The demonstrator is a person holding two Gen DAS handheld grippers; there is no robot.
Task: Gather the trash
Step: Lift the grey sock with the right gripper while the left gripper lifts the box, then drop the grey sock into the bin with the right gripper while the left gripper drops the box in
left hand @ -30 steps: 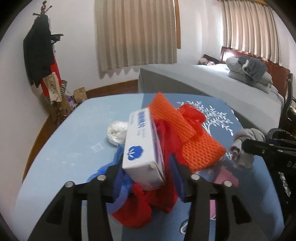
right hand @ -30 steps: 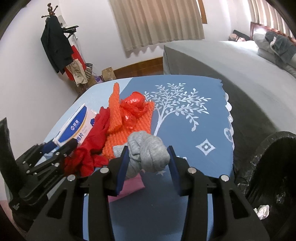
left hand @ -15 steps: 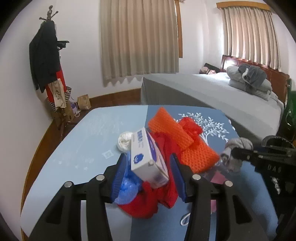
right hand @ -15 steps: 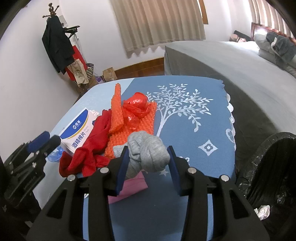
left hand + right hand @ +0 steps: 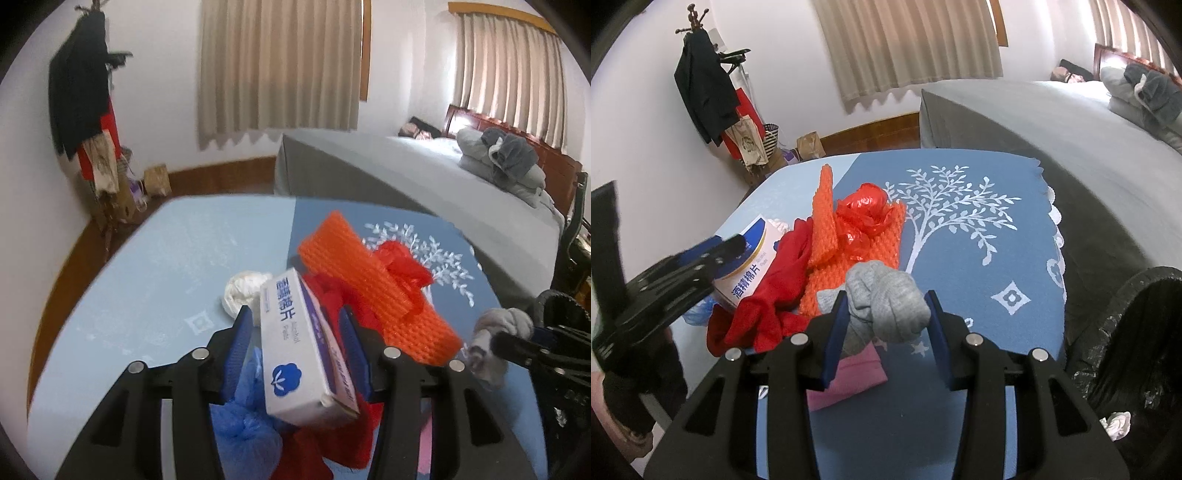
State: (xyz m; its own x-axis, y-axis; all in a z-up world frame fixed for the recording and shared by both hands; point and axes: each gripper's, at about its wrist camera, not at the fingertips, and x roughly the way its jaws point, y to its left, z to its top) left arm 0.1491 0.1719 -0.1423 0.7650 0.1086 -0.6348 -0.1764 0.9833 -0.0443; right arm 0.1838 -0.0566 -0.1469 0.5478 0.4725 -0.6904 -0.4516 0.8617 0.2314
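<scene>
My left gripper [image 5: 295, 325] is shut on a white and blue alcohol-pad box [image 5: 303, 350], tilted, held over the table; the box also shows in the right wrist view [image 5: 746, 266]. My right gripper [image 5: 886, 314] is shut on a grey balled sock [image 5: 886, 299], just above the table. On the blue tablecloth [image 5: 979, 266] lie an orange foam net [image 5: 369, 273], a red plastic bag [image 5: 866, 206], a red cloth [image 5: 775, 280], a blue crumpled bag [image 5: 247, 406], a white wad [image 5: 242, 291] and a pink item [image 5: 849, 380].
A black-lined trash bin [image 5: 1137, 350] stands at the table's right edge with a white tissue [image 5: 1115, 424] inside. A grey bed [image 5: 424, 177] lies behind the table. A coat rack [image 5: 85, 92] with bags stands at the left wall.
My left gripper has closed in on the box and lifted it, tilting it toward the camera. My right gripper holds the grey sock in the same place.
</scene>
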